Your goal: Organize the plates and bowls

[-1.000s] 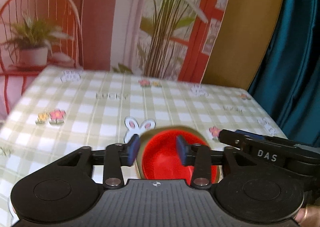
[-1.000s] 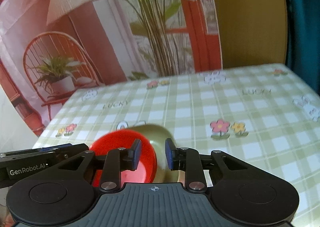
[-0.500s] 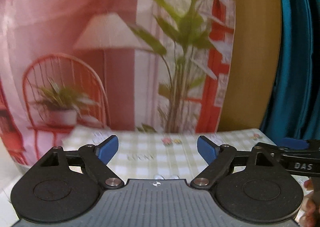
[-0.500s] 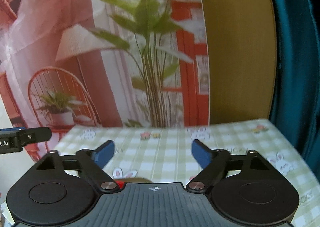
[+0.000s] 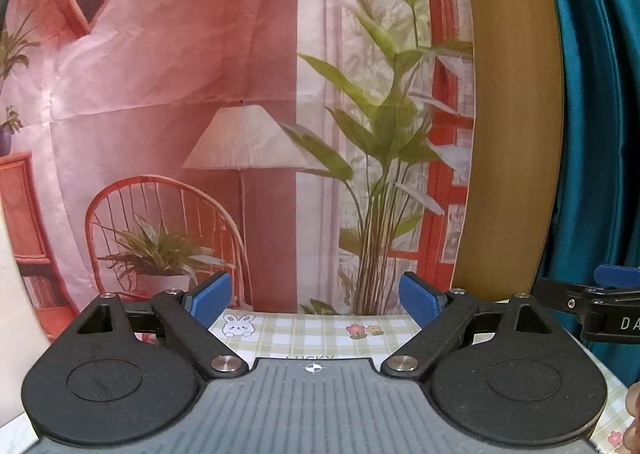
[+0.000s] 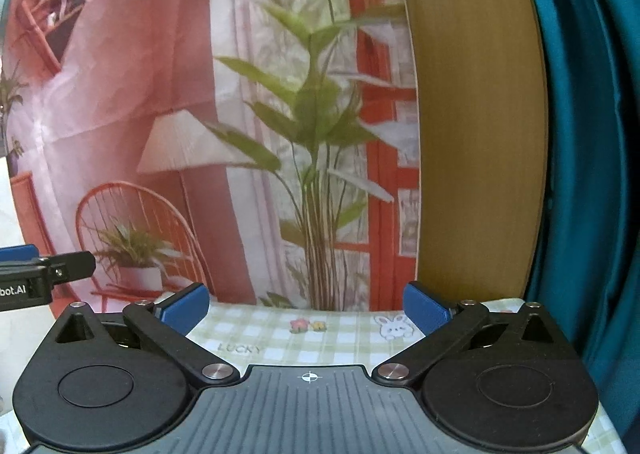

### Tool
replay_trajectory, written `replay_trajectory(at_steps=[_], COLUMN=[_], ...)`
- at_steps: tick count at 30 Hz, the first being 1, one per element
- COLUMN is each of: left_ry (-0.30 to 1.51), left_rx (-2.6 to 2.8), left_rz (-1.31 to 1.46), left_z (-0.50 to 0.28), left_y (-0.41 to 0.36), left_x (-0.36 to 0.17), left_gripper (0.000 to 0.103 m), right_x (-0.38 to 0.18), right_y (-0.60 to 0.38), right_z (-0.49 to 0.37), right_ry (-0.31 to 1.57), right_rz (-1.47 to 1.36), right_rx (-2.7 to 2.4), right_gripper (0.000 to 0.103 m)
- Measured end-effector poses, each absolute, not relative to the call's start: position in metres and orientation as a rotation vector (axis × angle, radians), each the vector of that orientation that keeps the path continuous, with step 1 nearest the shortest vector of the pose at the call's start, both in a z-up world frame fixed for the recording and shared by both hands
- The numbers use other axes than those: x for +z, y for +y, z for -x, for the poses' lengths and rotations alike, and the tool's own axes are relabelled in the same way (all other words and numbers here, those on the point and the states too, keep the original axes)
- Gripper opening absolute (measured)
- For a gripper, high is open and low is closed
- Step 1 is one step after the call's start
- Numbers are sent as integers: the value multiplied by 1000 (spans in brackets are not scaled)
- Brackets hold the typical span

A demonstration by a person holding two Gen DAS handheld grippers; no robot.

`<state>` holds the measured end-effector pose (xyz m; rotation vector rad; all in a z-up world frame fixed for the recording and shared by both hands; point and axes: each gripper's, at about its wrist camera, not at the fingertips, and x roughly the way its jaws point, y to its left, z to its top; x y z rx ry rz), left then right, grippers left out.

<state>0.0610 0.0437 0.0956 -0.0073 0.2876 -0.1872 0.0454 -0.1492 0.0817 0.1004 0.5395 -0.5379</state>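
Holding both claws released: your left gripper [image 5: 314,300] and right gripper [image 6: 306,308] have jaws just spread wide, nothing between them, over the checked tablecloth [image 6: 280,334]; plates and bowls can't be seen, backdrop [image 5: 160,94] ahead

**Empty jaws over the far table edge**

My left gripper [image 5: 316,300], black with blue pads [image 5: 210,298], has just been opening and holds nothing. Between the pads I see the green-checked tablecloth [image 5: 320,334] and a printed backdrop [image 5: 180,94]. My right gripper [image 5: 592,306] pokes in at right.
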Motion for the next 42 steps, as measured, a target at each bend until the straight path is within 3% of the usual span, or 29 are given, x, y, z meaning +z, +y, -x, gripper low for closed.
replay_trajectory(at_steps=[11,42], left_ry=[245,254], left_rx=[-180,-191], left_rz=[-4,-9], left_z=[-47,-41], left_y=[43,41], left_x=[112,117], left_gripper=[92,92], right_x=[110,118], right_y=[-139,-143], right_z=[-34,-26], right_ry=[488,474], right_rz=[-96,-107], right_rx=[-544,-545], right_gripper=[103,103])
